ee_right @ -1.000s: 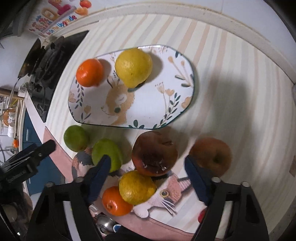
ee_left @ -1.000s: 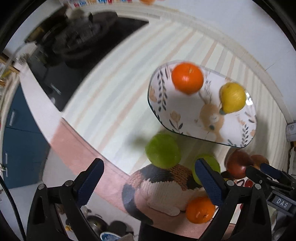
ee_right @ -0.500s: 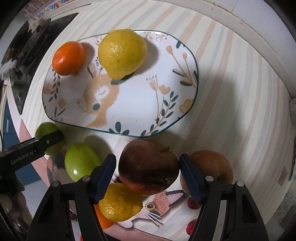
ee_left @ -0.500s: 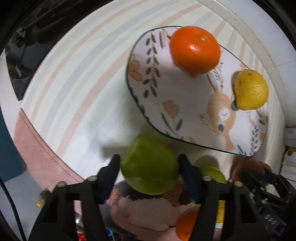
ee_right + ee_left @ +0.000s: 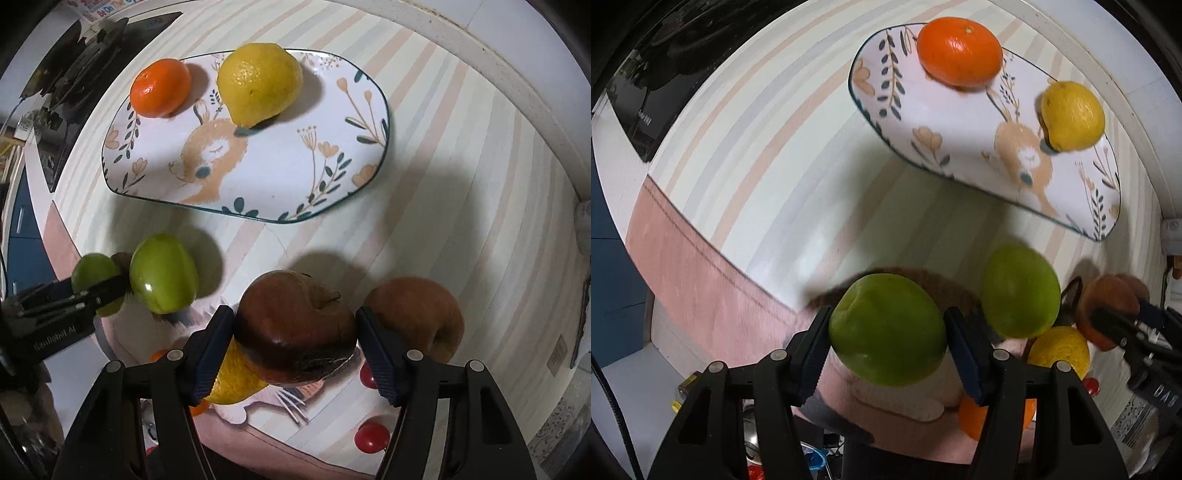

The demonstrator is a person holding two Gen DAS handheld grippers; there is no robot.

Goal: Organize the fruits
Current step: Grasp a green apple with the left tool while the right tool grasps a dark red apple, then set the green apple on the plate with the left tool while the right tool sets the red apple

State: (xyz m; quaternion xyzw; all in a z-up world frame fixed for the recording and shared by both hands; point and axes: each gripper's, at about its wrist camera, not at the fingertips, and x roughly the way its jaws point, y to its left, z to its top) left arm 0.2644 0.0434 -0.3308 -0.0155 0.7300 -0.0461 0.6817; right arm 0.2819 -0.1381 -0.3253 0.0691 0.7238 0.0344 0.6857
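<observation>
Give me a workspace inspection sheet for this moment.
Surface: striped cloth over the counter.
Job's things: orange mandarin and yellow lemon on the rabbit-print oval plate; five more fruits off it.
Clutter: small red balls.
Grippers: left tongs shut on a green apple; right tongs closing around a dark red apple, pads touching.
Cables: nothing seen.
Surroundings: black stove.

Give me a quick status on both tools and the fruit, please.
Left tool shut on green apple. Right tool closing on dark red apple, pads touching. Plate holds orange, lemon; path clear.
</observation>
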